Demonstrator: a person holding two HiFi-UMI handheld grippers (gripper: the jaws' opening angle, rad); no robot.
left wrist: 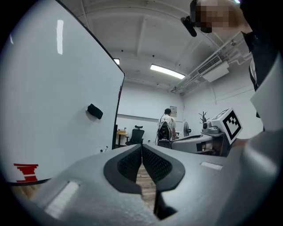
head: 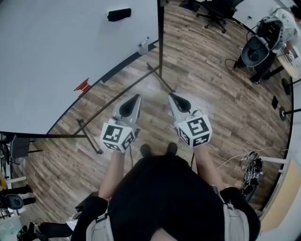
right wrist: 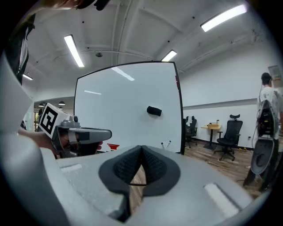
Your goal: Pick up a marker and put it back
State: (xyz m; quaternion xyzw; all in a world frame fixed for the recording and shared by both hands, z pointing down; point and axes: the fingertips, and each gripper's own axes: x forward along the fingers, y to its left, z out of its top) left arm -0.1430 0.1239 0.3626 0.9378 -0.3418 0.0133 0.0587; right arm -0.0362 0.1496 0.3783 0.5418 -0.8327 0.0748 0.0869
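Closest in the head view is my black shirt (head: 160, 197), with the toes of my shoes (head: 146, 150) showing just beyond it on the wooden floor (head: 207, 70). Both grippers are held out side by side over that floor, near each other but not touching.

My left gripper (left wrist: 142, 150) has its jaws clenched: the ribbed pads meet at the tips and nothing lies between them. My right gripper (right wrist: 141, 152) is clenched as well, its tips together with only a small bare gap behind them, and it is empty.

To the far left stands a whiteboard (head: 61, 52) on a metal frame. A black eraser (head: 119, 14) sticks to its face, and a red mark (head: 83, 85) shows near its lower edge on the left.

What I take for the marker (head: 143, 45) sits at the board's lower edge, close to its right corner and below the eraser. It is small and hard to make out. It is well apart from both grippers, and neither touches it.

Farther off, an office chair (head: 214, 12) stands on the floor, and another person (left wrist: 165, 128) stands at the far end of the room.
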